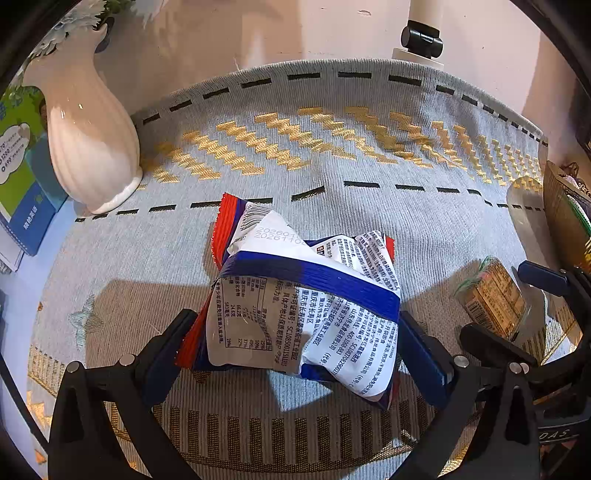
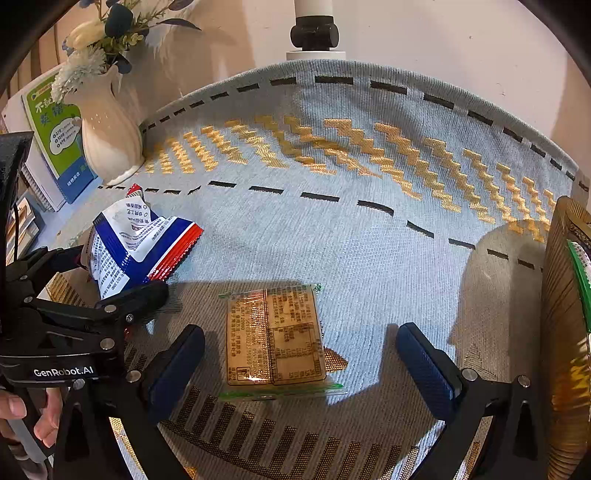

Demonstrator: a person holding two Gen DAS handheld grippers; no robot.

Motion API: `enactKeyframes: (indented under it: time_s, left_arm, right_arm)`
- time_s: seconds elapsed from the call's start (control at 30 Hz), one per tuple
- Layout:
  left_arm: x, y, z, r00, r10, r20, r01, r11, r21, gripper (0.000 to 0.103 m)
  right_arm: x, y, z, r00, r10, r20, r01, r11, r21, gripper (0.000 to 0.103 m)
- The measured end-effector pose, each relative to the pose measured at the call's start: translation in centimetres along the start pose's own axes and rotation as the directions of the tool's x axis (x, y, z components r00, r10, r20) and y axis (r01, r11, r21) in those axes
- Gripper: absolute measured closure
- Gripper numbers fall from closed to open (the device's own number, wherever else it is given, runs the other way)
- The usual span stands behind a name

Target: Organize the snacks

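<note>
A crumpled red, white and blue snack bag [image 1: 295, 291] sits between the fingers of my left gripper [image 1: 299, 347], which are shut on its sides; it also shows in the right wrist view [image 2: 140, 247]. A flat clear-wrapped cracker pack [image 2: 275, 339] lies on the grey woven cloth between the open fingers of my right gripper [image 2: 299, 358], untouched; it shows at the right in the left wrist view [image 1: 491, 295]. A woven basket [image 2: 565, 332] holding snacks stands at the far right.
A white ribbed vase [image 1: 88, 136] with flowers and a green-blue book [image 1: 22, 166] stand at the back left. A black clamp on a white post [image 2: 314, 33] is at the table's back edge. The basket rim shows at the right [image 1: 557, 206].
</note>
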State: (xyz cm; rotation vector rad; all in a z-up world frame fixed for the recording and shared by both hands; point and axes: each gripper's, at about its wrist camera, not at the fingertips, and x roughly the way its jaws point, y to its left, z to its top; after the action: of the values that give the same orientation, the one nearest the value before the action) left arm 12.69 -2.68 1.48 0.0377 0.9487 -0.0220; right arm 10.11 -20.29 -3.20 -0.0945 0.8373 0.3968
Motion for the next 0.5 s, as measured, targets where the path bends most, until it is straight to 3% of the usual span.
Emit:
enactKeyframes:
  time_s: [0.5]
  left_arm:
    - [-0.04, -0.03, 0.01, 1.000, 0.002, 0.000, -0.002, 1.000, -0.002, 0.001]
  right_arm:
    - [-0.03, 0.01, -0.11, 1.000, -0.001, -0.001, 0.001, 1.000, 0.000, 0.000]
